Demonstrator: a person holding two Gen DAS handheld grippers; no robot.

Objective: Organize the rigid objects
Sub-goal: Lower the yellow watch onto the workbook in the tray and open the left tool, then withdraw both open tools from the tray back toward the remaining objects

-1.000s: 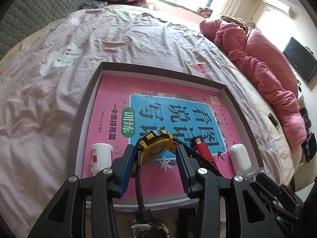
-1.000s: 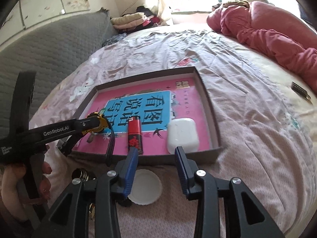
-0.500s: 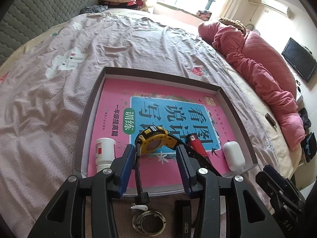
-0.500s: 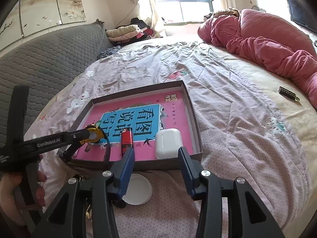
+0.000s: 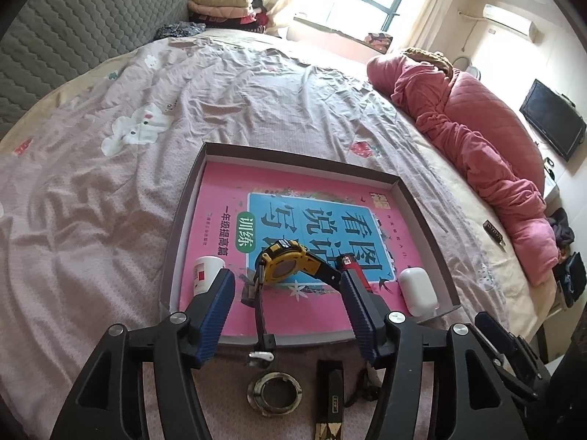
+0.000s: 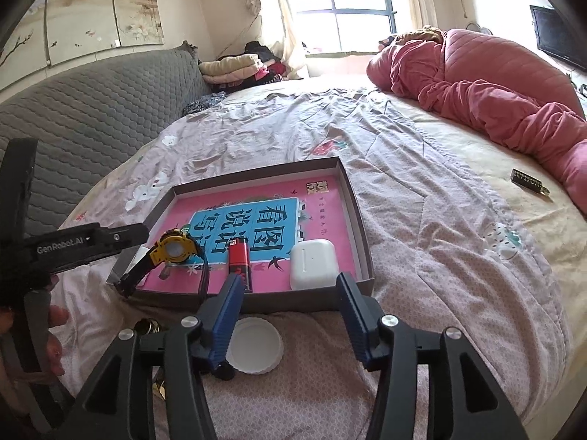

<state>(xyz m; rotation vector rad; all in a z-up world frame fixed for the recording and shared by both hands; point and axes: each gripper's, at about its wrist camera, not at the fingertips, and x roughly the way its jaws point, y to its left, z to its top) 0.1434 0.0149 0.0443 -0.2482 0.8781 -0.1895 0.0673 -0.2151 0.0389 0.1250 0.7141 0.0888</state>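
Yellow watch (image 5: 284, 266) sits in the shallow brown box (image 5: 422, 216) on top of the pink workbook (image 5: 301, 216), black strap trailing over the box's near wall. My left gripper (image 5: 286, 315) is just behind it, jaws opening, blue pads clear of the watch on both sides, nothing held. My right gripper (image 6: 286, 315) hangs over the bedsheet in front of the box, jaws opening too, nothing between them; the white round lid (image 6: 255, 346) lies below its left finger, outside the box.

Also in the box: red lighter (image 6: 240, 258) beside the watch, white earbud case (image 6: 312, 264) at the right near corner, small white bottle with red label (image 5: 205, 273) at the left near corner. Workbook cover has big Chinese characters on a blue panel, upside down from my side. From the right wrist view "GenRobot.AI" reads on the left gripper's side.

On the sheet before the box: a metal ring (image 5: 274, 392), a small white clip (image 5: 261, 355), a black flat bar (image 5: 330, 396). Far right on the bed a dark tag (image 6: 528, 179) with lettering I can't read, near the pink quilt (image 6: 495, 84)
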